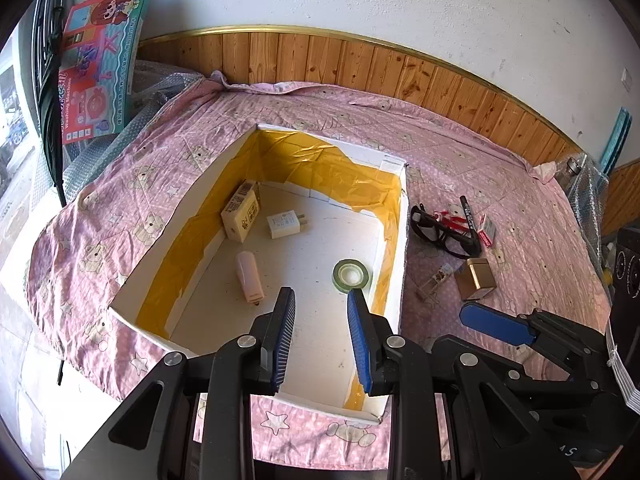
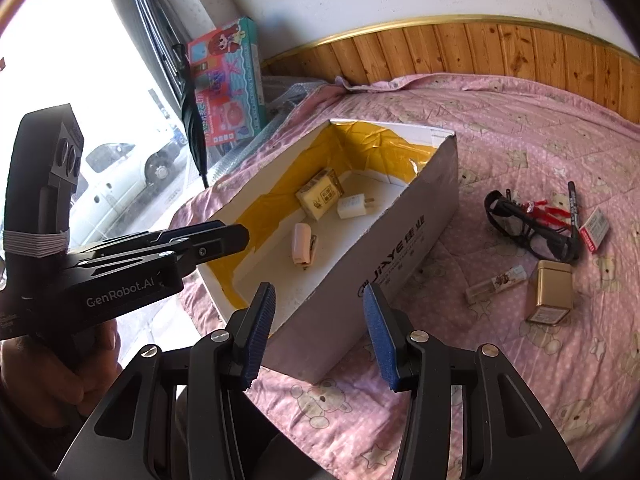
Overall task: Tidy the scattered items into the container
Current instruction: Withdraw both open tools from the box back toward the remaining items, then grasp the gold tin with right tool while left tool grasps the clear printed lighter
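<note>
The left gripper [image 1: 321, 294] hangs over the near end of the white box [image 1: 403, 240], its jaws apart and holding nothing, and the right gripper [image 2: 318, 292] waits in front of the box's printed side wall, also spread and empty. Inside the box lie already a yellow carton [image 1: 240, 212], a white charger [image 1: 285, 223], a pale pink stapler [image 1: 250, 276] and a roll of tape [image 1: 352, 274]. The rest is still on the pink bedsheet [image 1: 500, 184] to the right of the box: black glasses [image 2: 532, 226], a marker [image 2: 575, 200], a small red toy [image 2: 545, 208] (I cannot tell exactly what it is), a red and white packet [image 2: 596, 227], a little clear bottle [image 2: 496, 283] and a gold tin [image 2: 549, 293]. The risk I see is in this heap. The glasses, the marker and the toy touch or overlap each other, so a grip on one may drag or flip another, and the thin frame may slip from the pads. The bottle lies flat and could roll away on the soft sheet. The tin is smooth and may turn in the jaws if taken by a corner. Also the box is light cardboard, so a bump against its wall could push it.
</note>
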A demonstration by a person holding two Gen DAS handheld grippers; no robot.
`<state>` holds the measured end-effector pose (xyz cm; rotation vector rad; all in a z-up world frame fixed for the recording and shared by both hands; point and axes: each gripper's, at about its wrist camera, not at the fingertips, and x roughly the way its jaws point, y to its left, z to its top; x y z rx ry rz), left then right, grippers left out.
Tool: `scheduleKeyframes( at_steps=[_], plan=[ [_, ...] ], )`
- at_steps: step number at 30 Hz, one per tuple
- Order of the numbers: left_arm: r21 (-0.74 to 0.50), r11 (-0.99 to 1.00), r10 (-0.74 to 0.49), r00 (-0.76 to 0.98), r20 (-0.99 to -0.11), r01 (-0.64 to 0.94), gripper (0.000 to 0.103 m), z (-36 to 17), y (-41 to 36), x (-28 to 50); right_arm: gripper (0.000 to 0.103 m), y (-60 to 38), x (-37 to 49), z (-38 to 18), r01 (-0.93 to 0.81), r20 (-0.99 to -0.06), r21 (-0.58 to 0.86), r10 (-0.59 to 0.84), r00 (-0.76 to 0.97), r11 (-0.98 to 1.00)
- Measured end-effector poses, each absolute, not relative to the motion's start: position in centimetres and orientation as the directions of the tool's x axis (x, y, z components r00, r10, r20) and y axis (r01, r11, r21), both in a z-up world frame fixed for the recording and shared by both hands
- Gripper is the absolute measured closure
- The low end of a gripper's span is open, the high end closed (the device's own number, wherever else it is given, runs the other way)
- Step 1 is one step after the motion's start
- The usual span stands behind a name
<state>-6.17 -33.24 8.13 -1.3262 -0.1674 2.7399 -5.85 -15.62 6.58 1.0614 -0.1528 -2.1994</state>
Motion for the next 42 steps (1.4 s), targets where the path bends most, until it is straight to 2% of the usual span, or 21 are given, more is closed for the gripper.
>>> scheduleKeyframes(
  at_steps=[20, 24, 42],
  plan=[
    [-0.088, -0.984, 0.165, -0.611, -0.774, -0.154, 0.074, 9.4, -25.4, -4.8, 0.06, -7.9, -4.7, 5.0, 0.429, -0.625, 0.44, -0.612, -0.485, -0.789],
    [-0.085, -0.98, 0.177, -0.597, -0.782, -0.179, 0.074, 8.9, -23.8, -5.0, 0.063, -6.2, -5.0, 4.4, 0.391, -0.626, 0.457, -0.602, -0.496, -0.799],
    [-0.124, -0.952, 0.252, -0.479, -0.841, -0.281, 0.074, 4.3, -16.9, -8.1, 0.063, -0.3, -7.8, 0.6, 0.248, -0.669, 0.49, -0.543, -0.508, -0.836]
  ],
)
